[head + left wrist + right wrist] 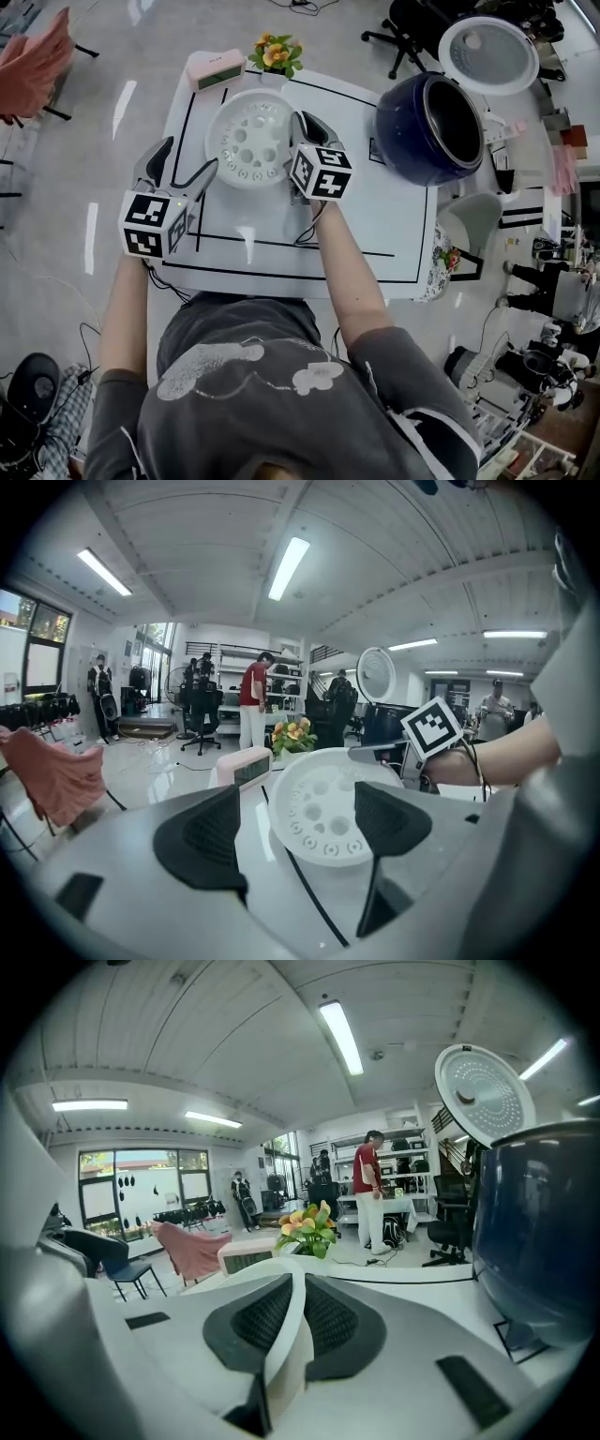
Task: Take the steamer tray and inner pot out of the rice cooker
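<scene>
The white perforated steamer tray [246, 141] is low over the white table [375, 234], left of the cooker; whether it rests there I cannot tell. My right gripper [302, 129] is shut on the tray's right rim, and that rim [281, 1354] stands edge-on between its pads in the right gripper view. To the tray's left my left gripper [185, 164] is open and empty, and the tray [323, 808] shows beyond its jaws. The dark blue rice cooker [427, 129] stands at the right with its lid [487, 54] up. The dark inner pot [457, 117] sits inside it.
A pink clock [216, 68] and a pot of flowers [277, 54] stand at the table's far edge. Black tape lines [281, 246] mark the tabletop. Office chairs, cables and people fill the room around the table.
</scene>
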Demonstrator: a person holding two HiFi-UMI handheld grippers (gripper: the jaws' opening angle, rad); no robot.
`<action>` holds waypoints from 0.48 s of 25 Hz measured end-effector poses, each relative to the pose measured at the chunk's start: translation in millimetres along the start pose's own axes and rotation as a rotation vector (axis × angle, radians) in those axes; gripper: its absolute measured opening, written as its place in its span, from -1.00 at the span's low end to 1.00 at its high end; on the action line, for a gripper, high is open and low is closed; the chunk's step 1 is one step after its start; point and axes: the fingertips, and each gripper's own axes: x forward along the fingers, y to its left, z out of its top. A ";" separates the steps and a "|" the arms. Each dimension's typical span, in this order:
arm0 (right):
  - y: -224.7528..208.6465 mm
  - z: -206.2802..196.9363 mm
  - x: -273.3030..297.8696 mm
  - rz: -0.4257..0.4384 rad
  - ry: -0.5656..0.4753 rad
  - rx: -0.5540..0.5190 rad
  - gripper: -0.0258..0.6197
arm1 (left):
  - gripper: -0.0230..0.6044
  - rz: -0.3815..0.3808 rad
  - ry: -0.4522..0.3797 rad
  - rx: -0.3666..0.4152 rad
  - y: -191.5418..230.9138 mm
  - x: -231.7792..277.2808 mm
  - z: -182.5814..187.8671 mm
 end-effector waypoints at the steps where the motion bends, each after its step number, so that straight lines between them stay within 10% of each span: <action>1: -1.8 -4.3 1.4 -0.003 0.010 0.004 -0.74 | 0.31 0.001 0.003 -0.003 -0.1 -0.4 -1.7; 12: -16.0 -48.4 18.7 -0.021 0.178 -0.083 -0.71 | 0.31 -0.021 0.038 -0.005 -15.5 9.7 -12.8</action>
